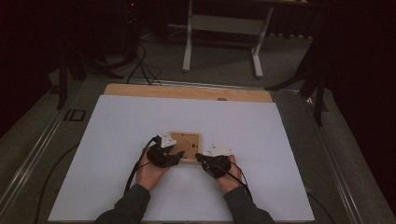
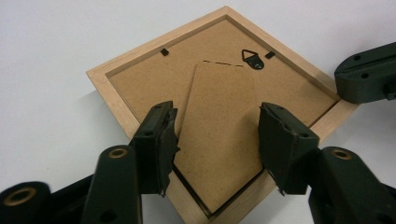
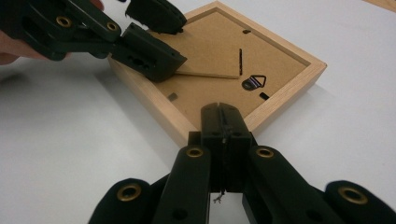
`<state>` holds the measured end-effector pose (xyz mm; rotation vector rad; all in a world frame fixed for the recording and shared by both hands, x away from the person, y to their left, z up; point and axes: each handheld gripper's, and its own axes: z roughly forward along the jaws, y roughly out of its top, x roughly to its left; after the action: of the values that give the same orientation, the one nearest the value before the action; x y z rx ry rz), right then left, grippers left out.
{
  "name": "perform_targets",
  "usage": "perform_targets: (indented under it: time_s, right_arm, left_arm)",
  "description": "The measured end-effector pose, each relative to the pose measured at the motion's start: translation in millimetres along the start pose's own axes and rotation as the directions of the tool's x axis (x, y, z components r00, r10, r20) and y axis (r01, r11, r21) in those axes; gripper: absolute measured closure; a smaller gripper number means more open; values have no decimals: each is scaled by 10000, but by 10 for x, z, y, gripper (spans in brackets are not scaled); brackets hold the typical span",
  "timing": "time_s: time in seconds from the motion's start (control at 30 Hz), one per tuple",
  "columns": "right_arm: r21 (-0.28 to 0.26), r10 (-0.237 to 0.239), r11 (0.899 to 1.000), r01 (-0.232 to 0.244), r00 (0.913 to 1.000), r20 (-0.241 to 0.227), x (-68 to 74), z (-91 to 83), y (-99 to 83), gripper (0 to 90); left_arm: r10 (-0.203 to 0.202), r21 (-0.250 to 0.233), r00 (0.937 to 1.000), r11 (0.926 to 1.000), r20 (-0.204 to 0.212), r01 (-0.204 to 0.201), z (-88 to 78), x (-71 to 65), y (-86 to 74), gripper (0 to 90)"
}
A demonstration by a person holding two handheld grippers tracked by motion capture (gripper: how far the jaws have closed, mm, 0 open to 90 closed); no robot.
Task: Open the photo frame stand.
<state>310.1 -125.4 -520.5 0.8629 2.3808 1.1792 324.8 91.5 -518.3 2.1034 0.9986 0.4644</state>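
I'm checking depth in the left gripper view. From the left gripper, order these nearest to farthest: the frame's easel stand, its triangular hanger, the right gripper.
1. Easel stand, between the left gripper jaws.
2. Triangular hanger, beyond the stand's top edge.
3. Right gripper, at the frame's right edge; too close to the hanger to rank surely.

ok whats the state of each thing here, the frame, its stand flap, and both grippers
light wooden picture frame: lying face down on the white sheet, brown backing up
brown fold-out stand flap: lifted slightly off the backing
left gripper: jaws open, either side of the flap
right gripper: jaws shut, at the frame's edge
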Motion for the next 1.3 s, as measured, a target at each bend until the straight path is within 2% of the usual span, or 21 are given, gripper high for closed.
perform_targets:
  time_s: [0.13,0.43,0.5,0.57,0.73,0.77,0.8,0.97,1.2,1.3]
  right_arm:
    - [-2,-22,10000,22,10000,7,-1,-1,-2,900]
    - [-13,-15,10000,16,10000,34,4,-2,-5,900]
    - [-20,-11,10000,11,10000,31,4,-1,-5,900]
    - [-28,2,10000,-2,10000,24,4,-1,-4,900]
    - [-21,-9,10000,9,10000,13,2,-1,-4,900]
    - [-21,-9,10000,9,10000,13,2,-1,-4,900]
    - [-20,3,10000,-3,10000,18,4,-1,-4,900]
    - [-20,-9,10000,9,10000,22,3,-1,-4,900]
    - [-27,-8,10000,8,10000,10,1,-2,-5,900]
    - [-29,-7,10000,7,10000,13,2,-2,-5,900]
  left_arm:
    - [200,-162,9994,9997,-281,-205,-29,-45,24,502]
    - [77,-513,9999,9987,-96,-81,-77,-25,47,505]
    - [-63,-866,9999,9962,-105,53,-136,-20,62,490]
    - [-169,-1137,9998,9934,95,179,-221,2,73,484]
    - [-457,-1157,9981,9920,415,502,-435,75,39,530]
    - [-457,-1157,9981,9920,415,502,-435,75,39,556]
    - [-475,-990,9968,9936,637,536,-496,90,12,556]
    - [-350,-434,9975,9983,611,377,-526,87,-79,659]
    - [-498,275,9971,9985,583,483,-470,136,-155,888]
    - [-441,581,9971,9975,614,405,-442,123,-157,895]
